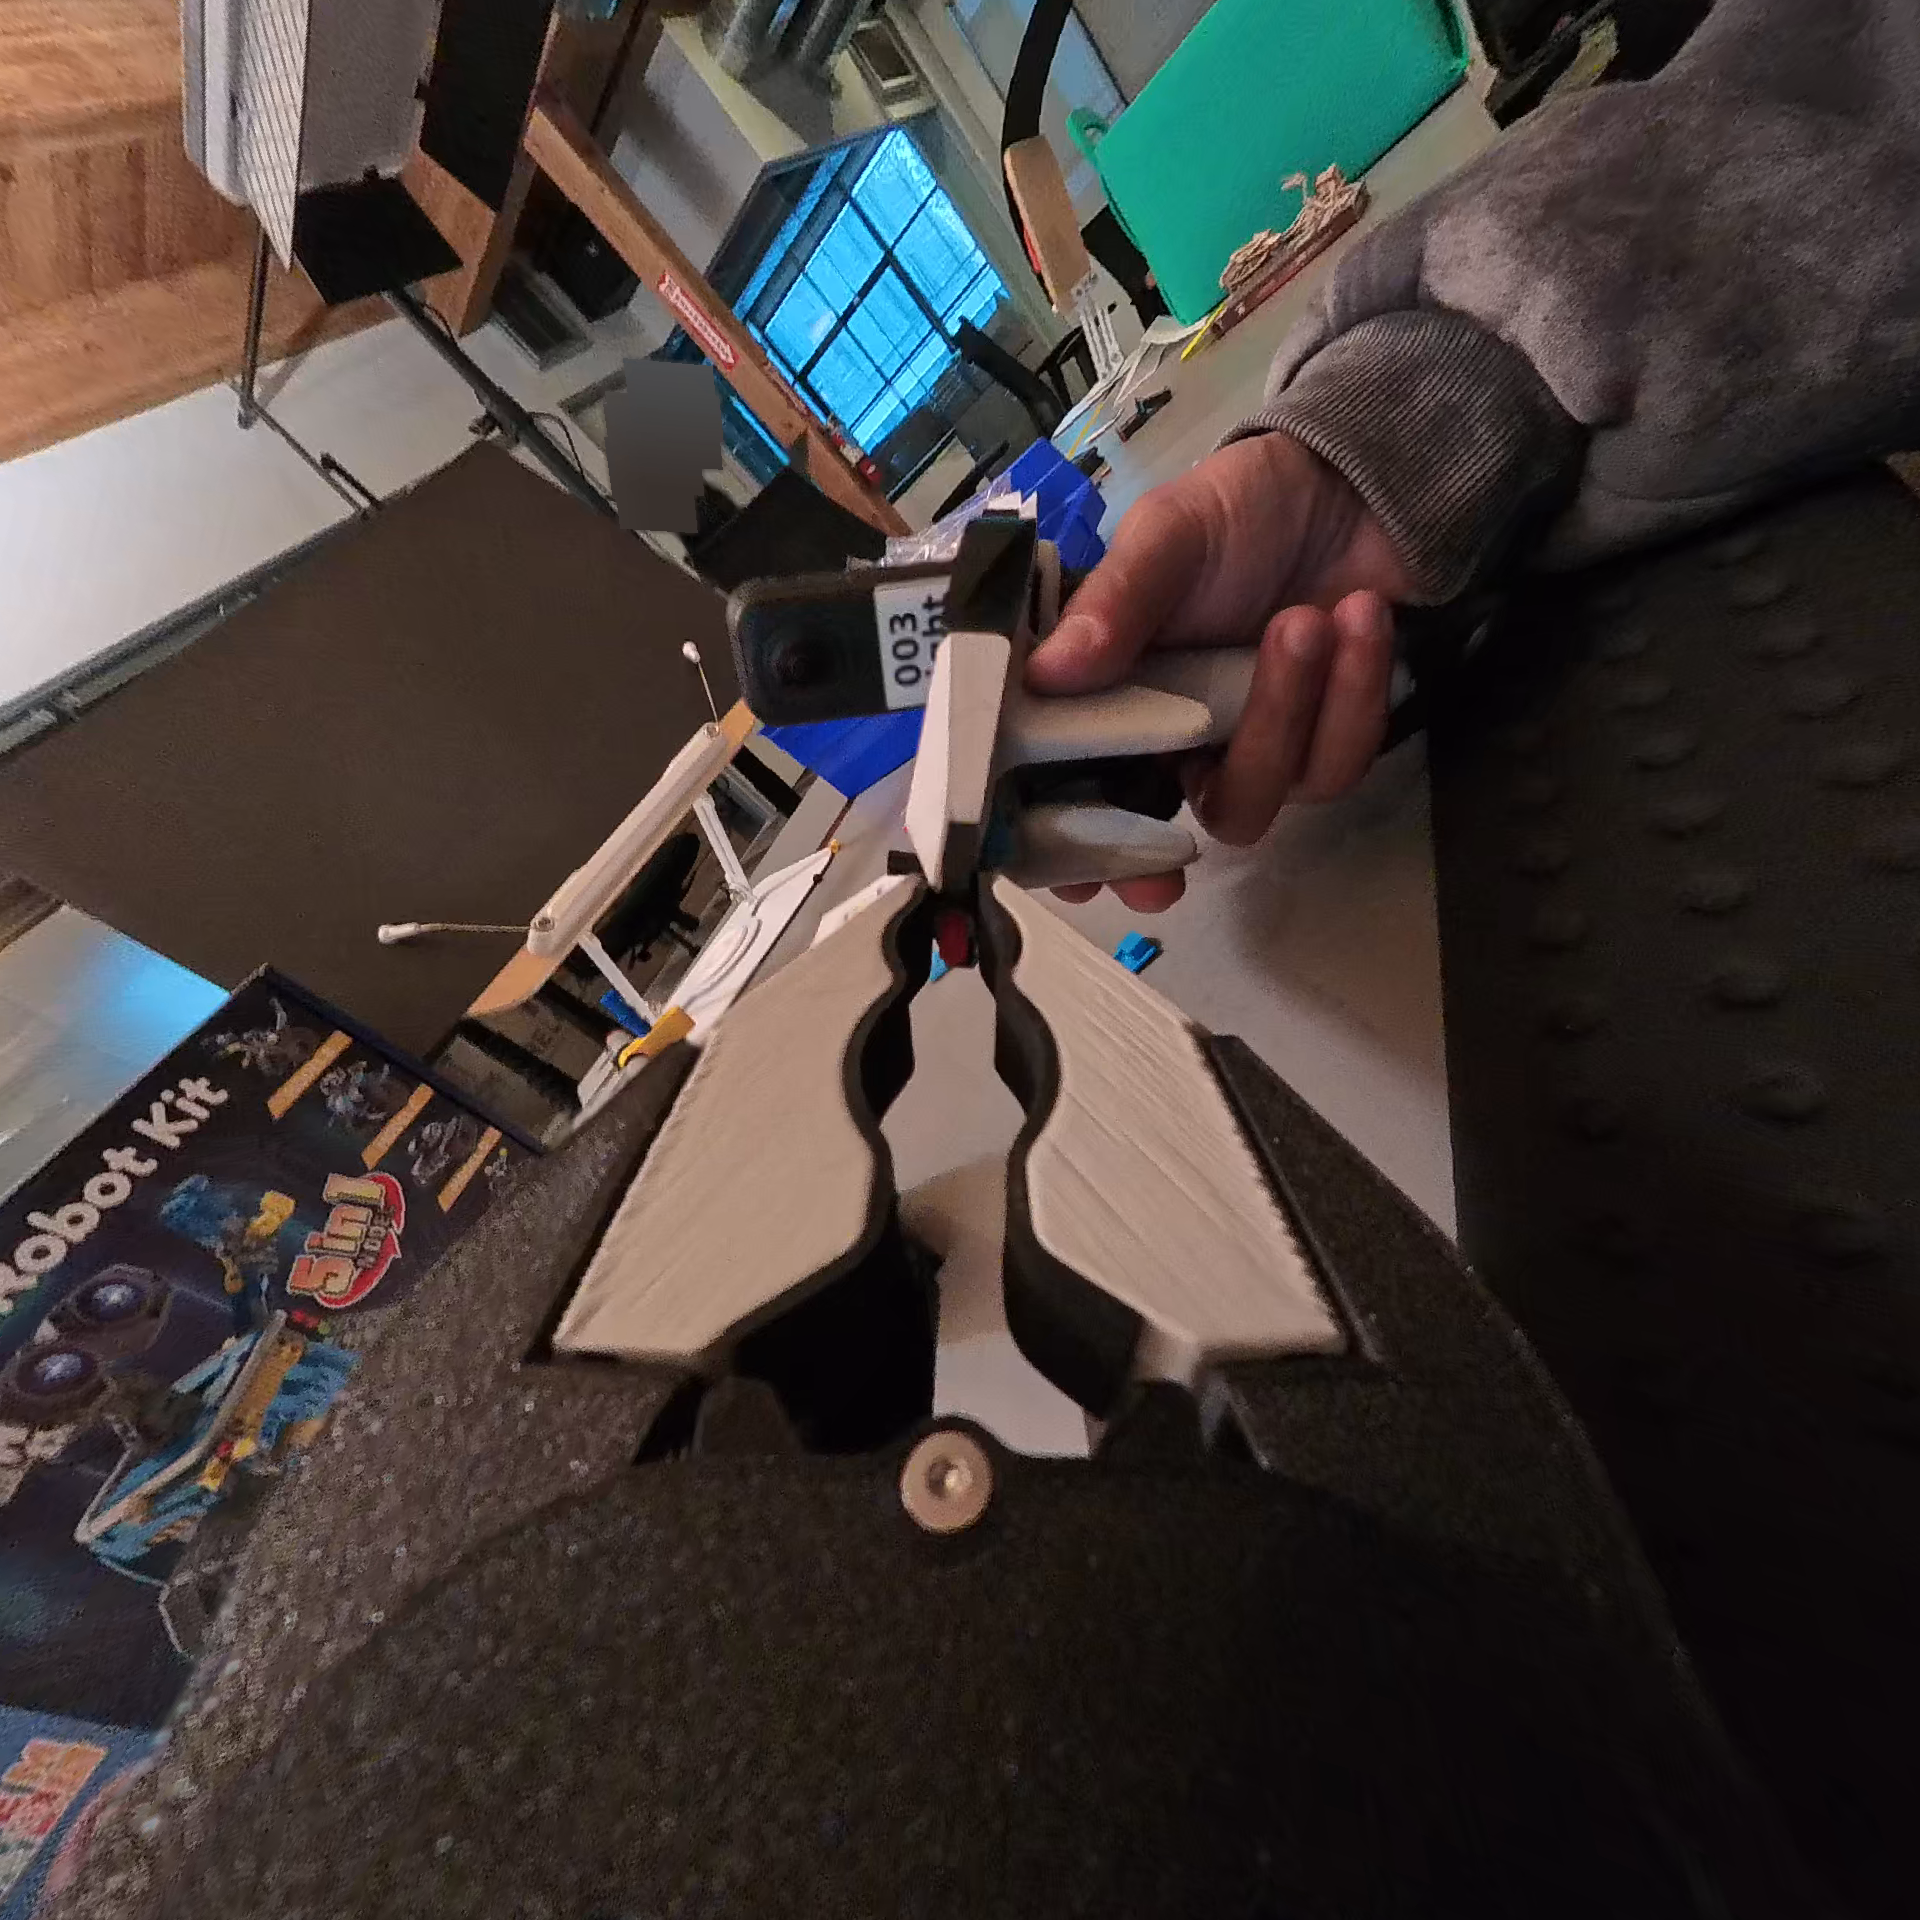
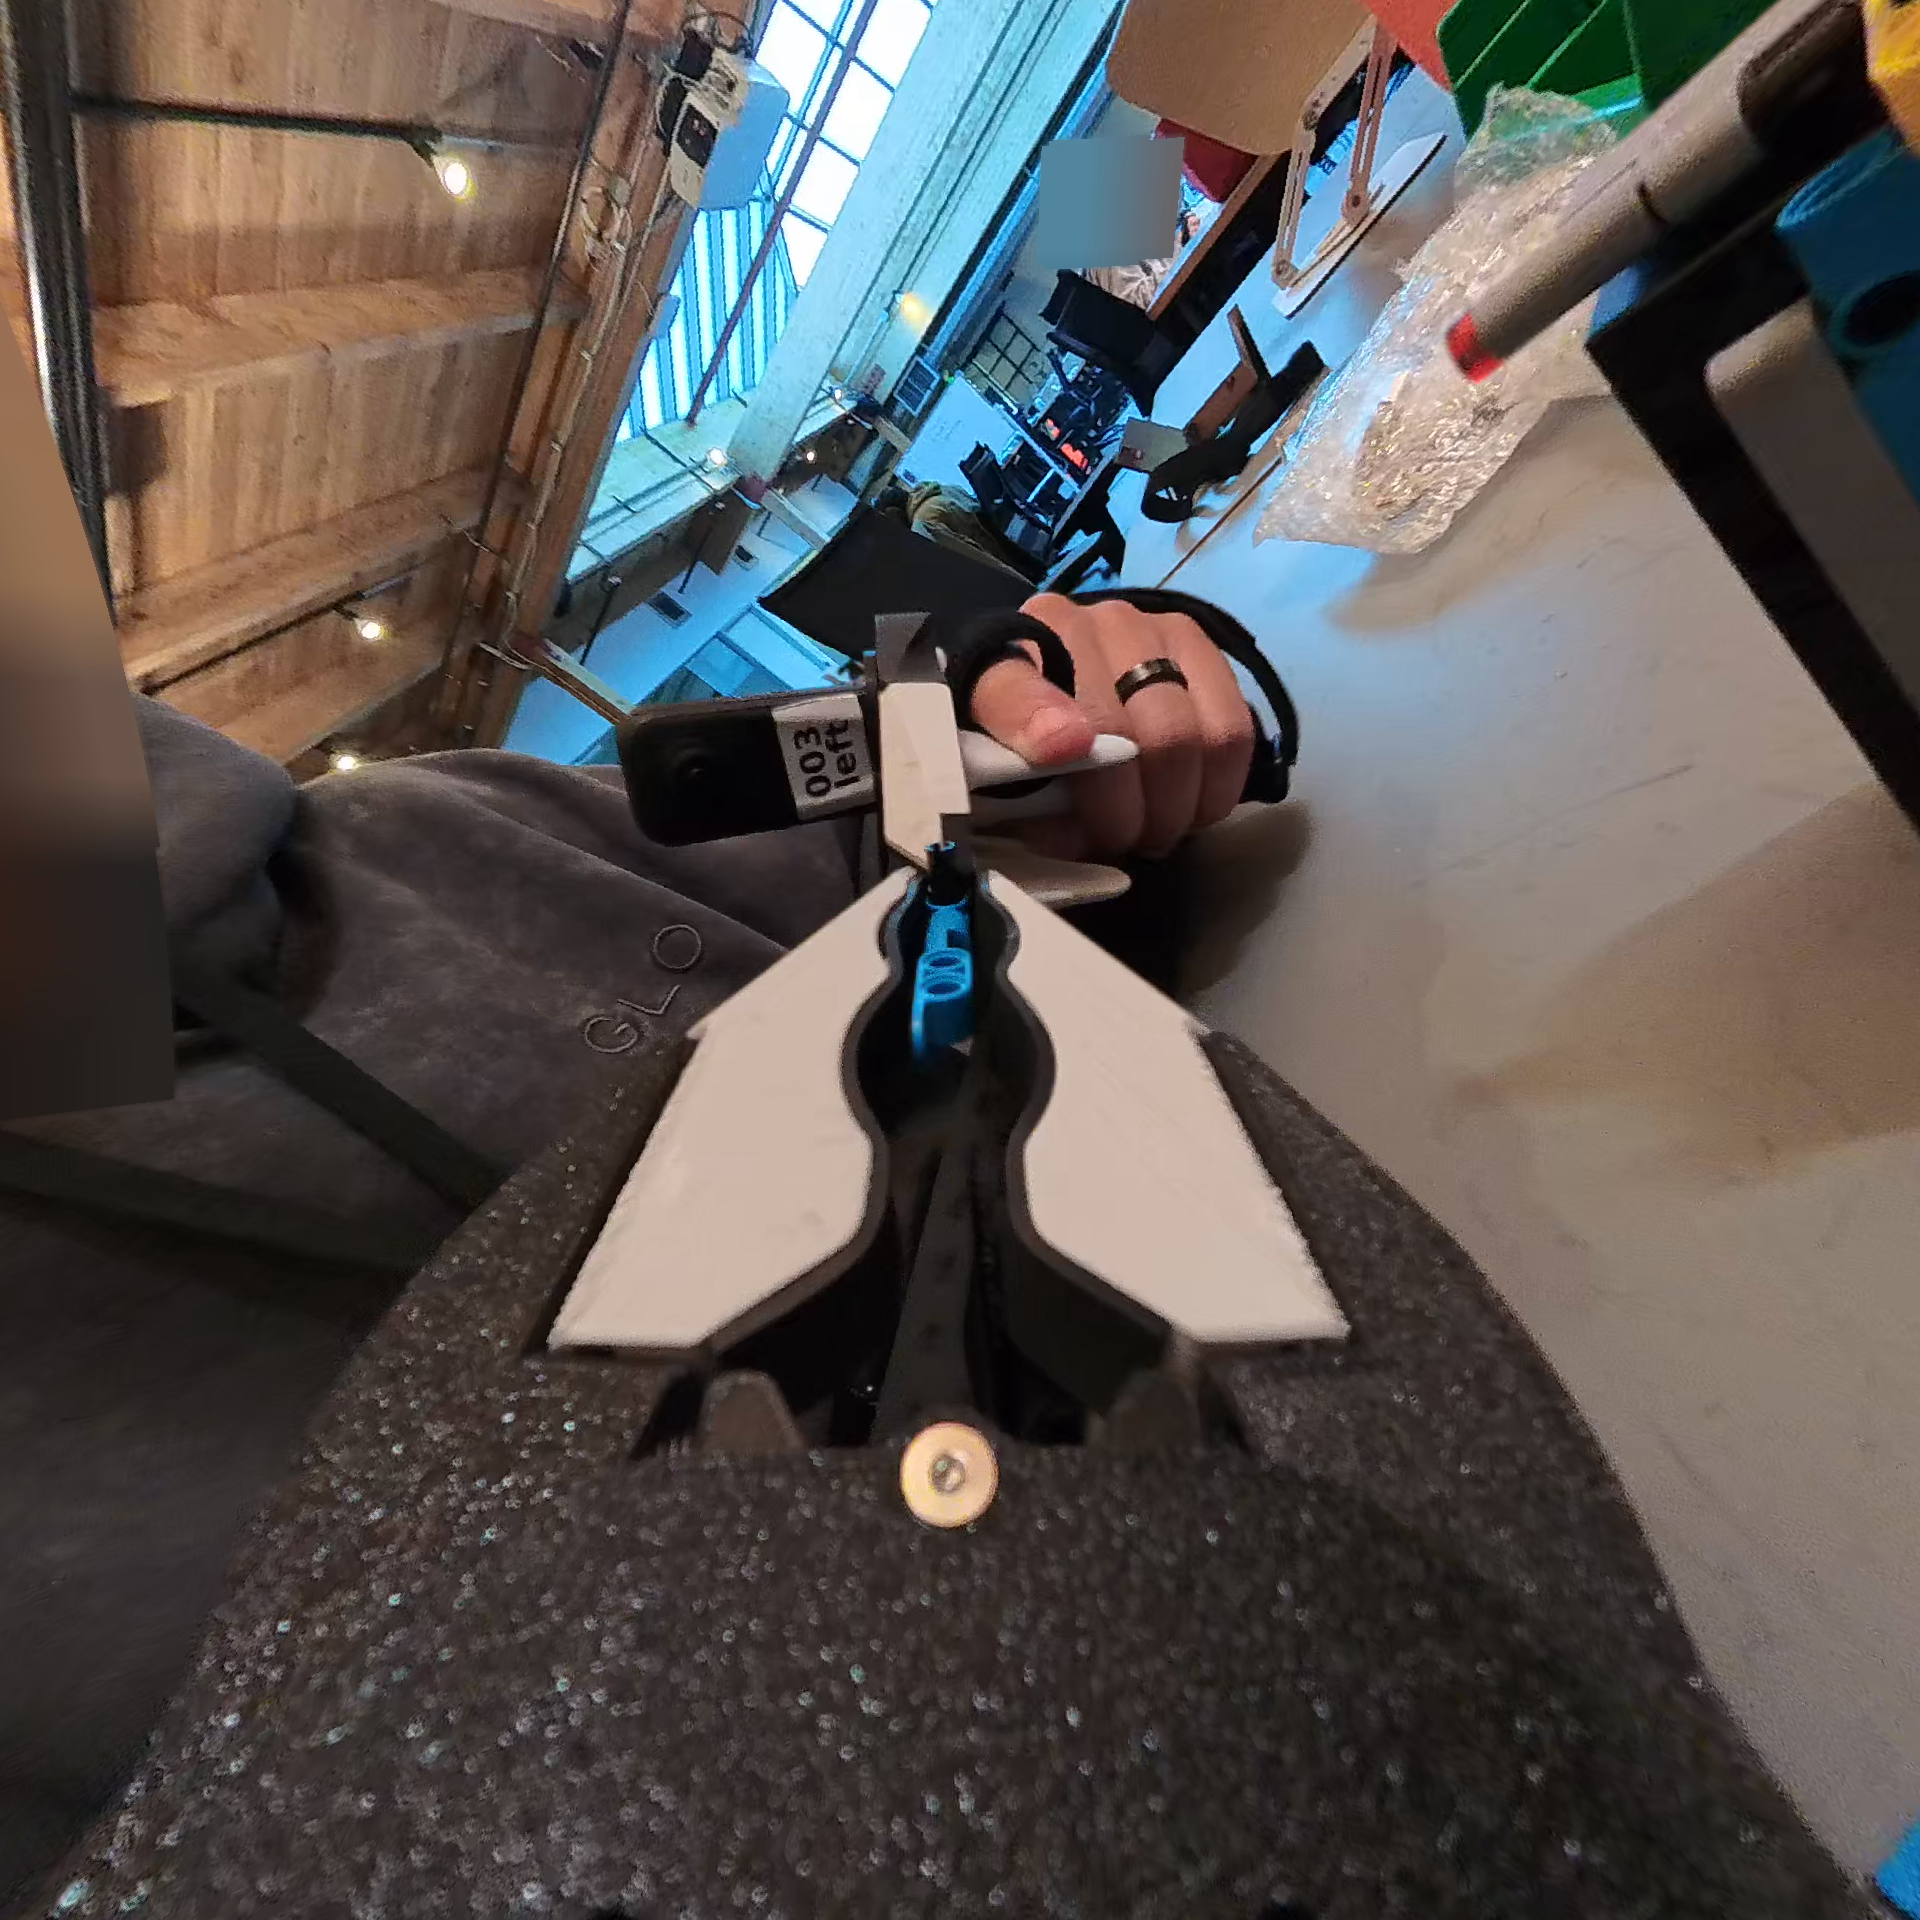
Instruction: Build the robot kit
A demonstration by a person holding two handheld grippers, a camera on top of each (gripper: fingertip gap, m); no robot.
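We hold the two grippers nose to nose above the grey table (image 2: 1507, 935), tips almost touching. Our left gripper (image 1: 951, 940) is narrowed to a slit on a small red piece (image 1: 951, 935) pinched right at its tips. Our right gripper (image 2: 948, 904) is closed on a blue beam (image 2: 943, 977), a slim plastic part with round holes, which runs back from the tips into the first hollow of the pads; a black pin (image 2: 948, 857) sticks out at its forward end.

We judge both pieces light, stiff and smooth, so they could swivel or slip if gripped by a corner; the beam's flat sides give the better hold.

Room is tight: each gripper's tips sit just before the other's camera and the hand (image 2: 1122, 717) behind it. A grey sleeve (image 1: 1558, 312) crowds one side, a dark frame with a rod (image 2: 1558, 301) stands off to the right gripper's right, and a printed box (image 1: 208, 1299) lies left of the left gripper.
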